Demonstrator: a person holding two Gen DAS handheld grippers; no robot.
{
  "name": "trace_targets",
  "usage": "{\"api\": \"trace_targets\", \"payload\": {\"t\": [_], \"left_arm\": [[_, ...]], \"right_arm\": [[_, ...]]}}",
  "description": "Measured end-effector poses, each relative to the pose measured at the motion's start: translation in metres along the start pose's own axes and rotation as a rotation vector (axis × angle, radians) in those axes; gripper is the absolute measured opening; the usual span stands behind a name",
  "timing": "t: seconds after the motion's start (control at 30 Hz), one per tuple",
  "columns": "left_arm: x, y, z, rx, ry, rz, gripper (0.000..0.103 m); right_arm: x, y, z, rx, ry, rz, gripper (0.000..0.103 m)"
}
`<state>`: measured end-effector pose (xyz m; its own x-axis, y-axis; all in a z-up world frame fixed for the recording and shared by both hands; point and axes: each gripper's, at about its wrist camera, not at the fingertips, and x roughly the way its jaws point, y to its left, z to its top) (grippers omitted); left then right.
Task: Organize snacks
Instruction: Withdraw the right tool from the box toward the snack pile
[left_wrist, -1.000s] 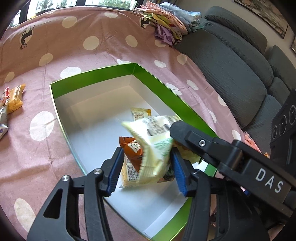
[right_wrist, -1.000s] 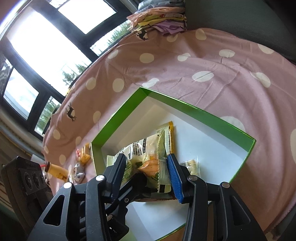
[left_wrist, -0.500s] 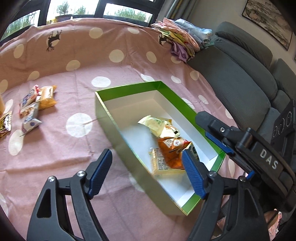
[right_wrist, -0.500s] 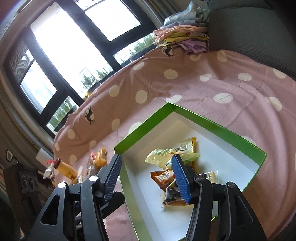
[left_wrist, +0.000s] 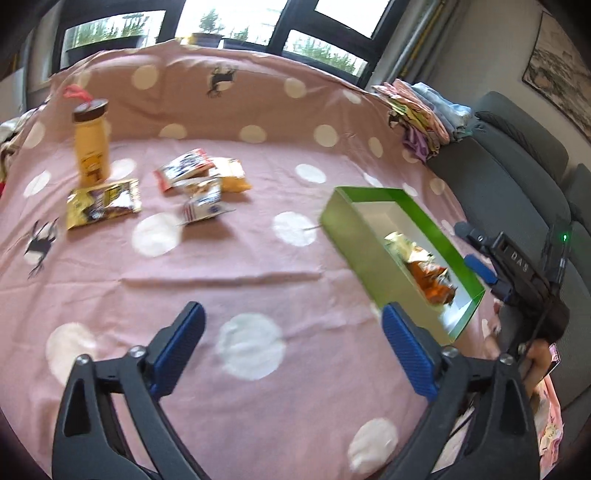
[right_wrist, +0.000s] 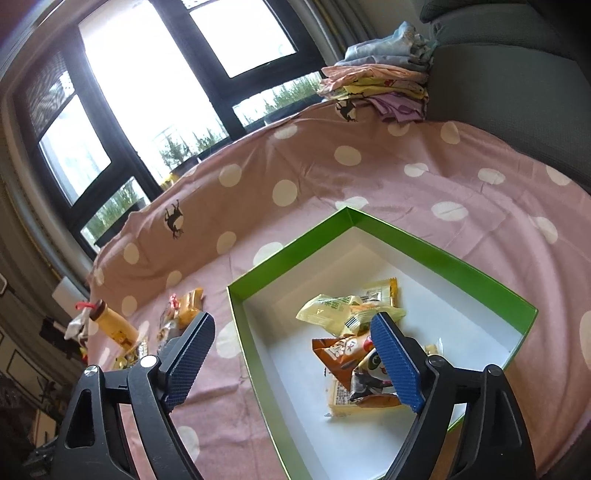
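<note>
A green box (left_wrist: 347, 225) with a white inside (right_wrist: 436, 288) sits on the pink dotted cloth and holds several snack packets (right_wrist: 351, 332), also seen in the left wrist view (left_wrist: 424, 266). More loose snack packets (left_wrist: 199, 181) and a yellow packet (left_wrist: 103, 201) lie on the cloth at the left. My left gripper (left_wrist: 291, 343) is open and empty above the cloth, left of the box. My right gripper (right_wrist: 291, 354) is open and empty above the box's near left corner; it also shows at the right of the left wrist view (left_wrist: 480, 258).
A yellow bottle (left_wrist: 90, 147) with a brown cap stands at the far left, also in the right wrist view (right_wrist: 110, 325). Folded clothes (left_wrist: 424, 107) are stacked at the cloth's far right corner. A grey sofa (left_wrist: 517, 177) runs along the right.
My left gripper let go of a pale green packet into the box, then opened and swung left and back over the cloth. My right gripper opened wide and lifted away from the packets.
</note>
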<state>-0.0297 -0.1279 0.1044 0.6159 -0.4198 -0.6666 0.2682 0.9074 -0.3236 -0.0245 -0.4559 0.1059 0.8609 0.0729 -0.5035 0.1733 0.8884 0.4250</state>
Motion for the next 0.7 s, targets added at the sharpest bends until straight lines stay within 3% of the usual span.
{"api": "trace_targets", "payload": {"t": [0.17, 0.33, 0.47, 0.57, 0.7], "left_arm": [[-0.031, 0.066, -0.021, -0.093, -0.077, 0.143, 0.102], [-0.045, 0.141, -0.035, -0.303, -0.209, 0.265, 0.102], [-0.052, 0.18, -0.037, -0.444, -0.218, 0.309, 0.102], [-0.06, 0.186, -0.035, -0.458, -0.229, 0.334, 0.102], [-0.062, 0.189, -0.035, -0.449, -0.217, 0.343, 0.102]], "right_arm": [[0.001, 0.01, -0.005, -0.023, -0.009, 0.014, 0.087], [0.009, 0.045, -0.021, -0.087, 0.036, 0.053, 0.088], [0.031, 0.087, -0.035, -0.1, 0.147, 0.112, 0.088], [0.069, 0.13, -0.04, -0.133, 0.282, 0.118, 0.088], [0.125, 0.187, -0.047, -0.225, 0.367, 0.1, 0.088]]}}
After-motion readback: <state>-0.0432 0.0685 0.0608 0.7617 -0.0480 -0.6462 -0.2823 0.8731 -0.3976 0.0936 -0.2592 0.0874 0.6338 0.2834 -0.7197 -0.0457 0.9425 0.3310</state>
